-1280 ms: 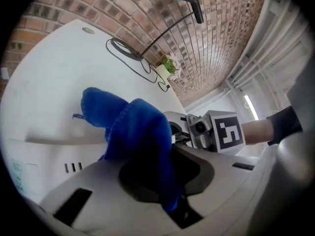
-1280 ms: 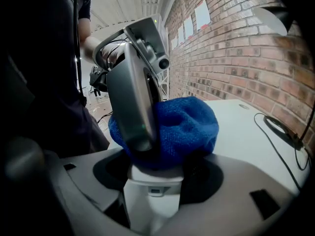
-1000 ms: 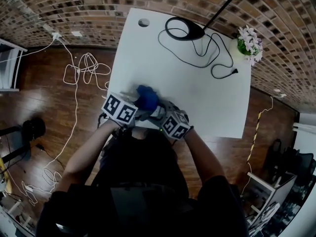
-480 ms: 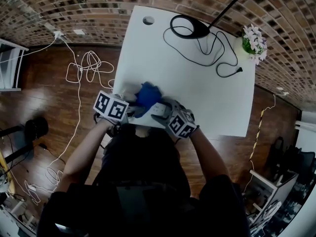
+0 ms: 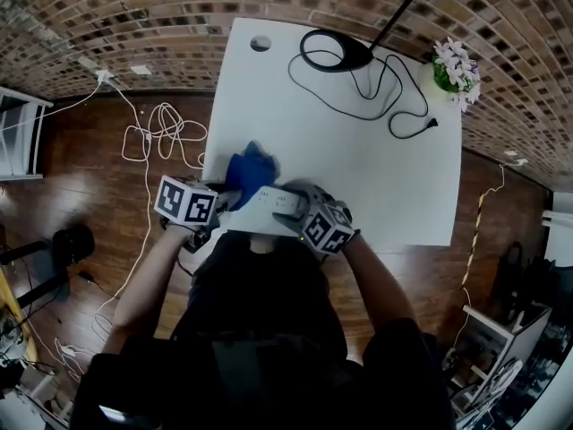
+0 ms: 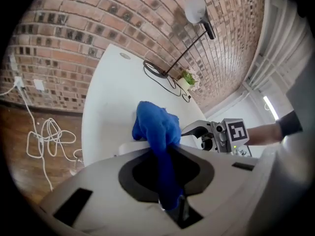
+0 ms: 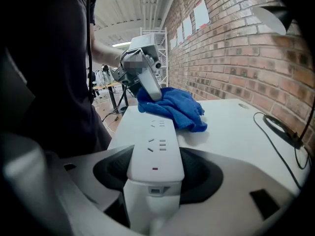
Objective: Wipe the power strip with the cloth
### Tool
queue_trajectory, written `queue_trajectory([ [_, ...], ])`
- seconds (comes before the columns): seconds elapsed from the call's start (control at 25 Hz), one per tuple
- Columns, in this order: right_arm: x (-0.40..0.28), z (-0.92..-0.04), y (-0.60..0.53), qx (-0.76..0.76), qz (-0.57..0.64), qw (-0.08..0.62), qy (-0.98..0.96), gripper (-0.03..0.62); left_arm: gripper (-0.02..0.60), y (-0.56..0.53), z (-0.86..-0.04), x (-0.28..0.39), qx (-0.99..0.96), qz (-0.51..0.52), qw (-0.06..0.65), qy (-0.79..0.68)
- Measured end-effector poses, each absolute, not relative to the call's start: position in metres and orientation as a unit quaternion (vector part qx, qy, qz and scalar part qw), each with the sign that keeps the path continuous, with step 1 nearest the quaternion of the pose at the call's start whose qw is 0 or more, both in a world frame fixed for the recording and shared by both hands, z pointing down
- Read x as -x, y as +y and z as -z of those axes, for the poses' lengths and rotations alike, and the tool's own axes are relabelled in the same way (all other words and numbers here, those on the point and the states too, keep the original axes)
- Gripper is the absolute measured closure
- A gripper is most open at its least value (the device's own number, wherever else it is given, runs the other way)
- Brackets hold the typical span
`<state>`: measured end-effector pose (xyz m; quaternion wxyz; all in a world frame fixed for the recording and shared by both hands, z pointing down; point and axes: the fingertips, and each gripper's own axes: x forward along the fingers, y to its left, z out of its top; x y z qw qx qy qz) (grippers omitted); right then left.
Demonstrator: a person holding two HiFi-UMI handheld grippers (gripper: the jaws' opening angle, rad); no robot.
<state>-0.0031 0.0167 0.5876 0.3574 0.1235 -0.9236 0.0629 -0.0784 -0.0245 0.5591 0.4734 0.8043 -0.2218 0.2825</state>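
Note:
A white power strip (image 7: 156,144) lies along the near edge of the white table (image 5: 358,168), and my right gripper (image 7: 153,191) is shut on its near end. In the head view the power strip (image 5: 264,198) runs from that right gripper (image 5: 291,211) toward the left. A blue cloth (image 5: 248,171) is bunched over the strip's far left end. My left gripper (image 5: 222,202) is shut on the blue cloth (image 6: 158,134), which hangs out of its jaws. In the right gripper view the blue cloth (image 7: 173,107) rests on the strip's far end under the left gripper (image 7: 147,87).
A black lamp base (image 5: 333,52) with its cord (image 5: 394,106) sits at the table's far side, beside a small flower pot (image 5: 453,72). White cables (image 5: 152,133) lie on the wooden floor at the left. A round hole (image 5: 260,42) marks the far left corner.
My left gripper has drawn the blue cloth leftward along the power strip, baring more of the strip's white top. My right gripper and the strip have stayed put.

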Motion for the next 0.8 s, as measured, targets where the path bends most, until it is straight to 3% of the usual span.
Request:
queue_trajectory([
  [0.28,0.002,-0.589,0.017,-0.122,-0.059,0.358,-0.924,0.322,0.525,-0.038,-0.560,0.103,-0.809,-0.313,0.413,-0.279],
  [0.8,0.003,-0.586,0.017,-0.120,-0.060,0.357,-0.925,0.321,0.525,-0.046,-0.558,0.119,-0.803,-0.336,0.386,-0.304],
])
